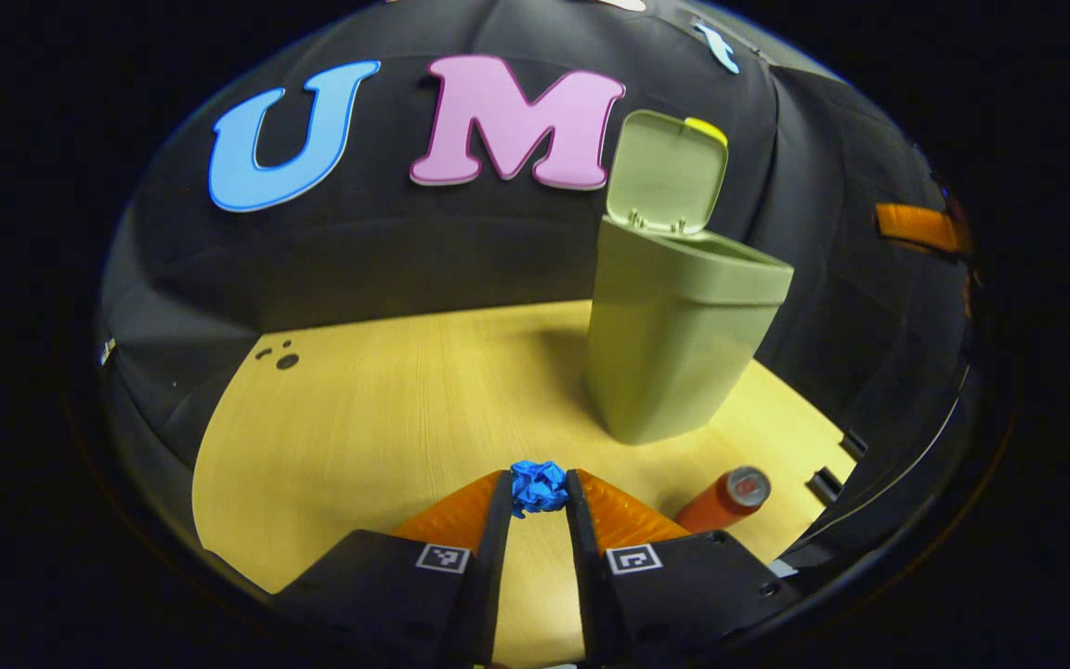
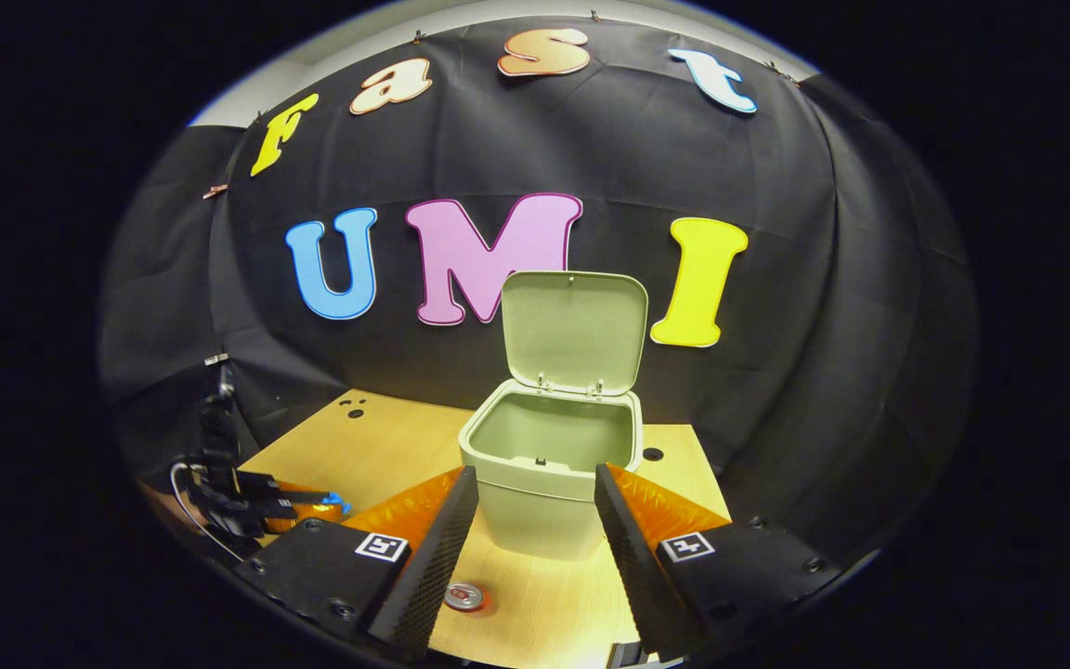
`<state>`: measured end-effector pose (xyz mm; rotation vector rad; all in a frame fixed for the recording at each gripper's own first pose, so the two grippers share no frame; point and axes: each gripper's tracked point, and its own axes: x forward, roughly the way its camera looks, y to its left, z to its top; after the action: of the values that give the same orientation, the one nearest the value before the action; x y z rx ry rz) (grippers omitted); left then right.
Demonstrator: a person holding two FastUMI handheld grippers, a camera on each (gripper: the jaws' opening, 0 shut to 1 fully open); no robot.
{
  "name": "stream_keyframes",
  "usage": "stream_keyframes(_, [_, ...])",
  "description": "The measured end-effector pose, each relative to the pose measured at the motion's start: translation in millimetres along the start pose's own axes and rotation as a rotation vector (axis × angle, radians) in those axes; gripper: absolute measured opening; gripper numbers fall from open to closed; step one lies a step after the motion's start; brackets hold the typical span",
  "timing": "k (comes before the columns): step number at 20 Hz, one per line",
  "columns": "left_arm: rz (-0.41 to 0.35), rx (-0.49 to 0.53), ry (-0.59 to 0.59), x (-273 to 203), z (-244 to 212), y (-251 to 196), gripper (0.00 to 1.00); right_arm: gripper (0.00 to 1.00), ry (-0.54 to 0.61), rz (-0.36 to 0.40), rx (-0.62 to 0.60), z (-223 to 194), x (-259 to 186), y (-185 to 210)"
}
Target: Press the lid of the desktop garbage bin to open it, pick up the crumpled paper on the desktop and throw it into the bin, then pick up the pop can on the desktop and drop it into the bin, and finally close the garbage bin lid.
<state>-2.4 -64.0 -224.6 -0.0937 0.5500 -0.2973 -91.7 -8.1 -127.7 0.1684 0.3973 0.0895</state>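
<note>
Bench point(image 1: 358, 409): green garbage bin point(image 1: 674, 353) upright, lid point(image 2: 574, 330) raised, interior bare. Pop can point(image 1: 725, 497) beside it, lying down, top toward camera. Left hand-held gripper point(image 1: 540, 488) pinches blue crumpled paper point(image 1: 538, 485). Right hand-held gripper point(image 2: 535, 502) spread wide, holding nothing.

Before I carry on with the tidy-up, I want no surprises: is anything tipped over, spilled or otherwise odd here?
Only the pop can: it lies on its side on the desktop, near the bin. No spill shows. The bin stands upright, lid open, and the left gripper pinches the crumpled paper.
</note>
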Motion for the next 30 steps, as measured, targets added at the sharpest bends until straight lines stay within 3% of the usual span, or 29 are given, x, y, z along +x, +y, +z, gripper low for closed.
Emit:
stream_keyframes(10, [-0.078,0.032,-0.249,-21,133,-32,0.39,0.83,0.015,0.018,0.031,-15,0,7])
stream_keyframes(16, [-0.136,0.066,-0.368,-9,198,-53,0.39,0.83,0.026,0.026,0.057,-29,-6,13])
stream_keyframes(21, [-0.183,0.165,-0.437,10,230,-78,0.39,0.83,0.036,0.015,0.068,-36,-11,12])
stream_keyframes(30, [-0.275,0.199,-0.428,72,238,-118,0.39,0.83,0.046,-0.014,0.085,-47,-15,6])
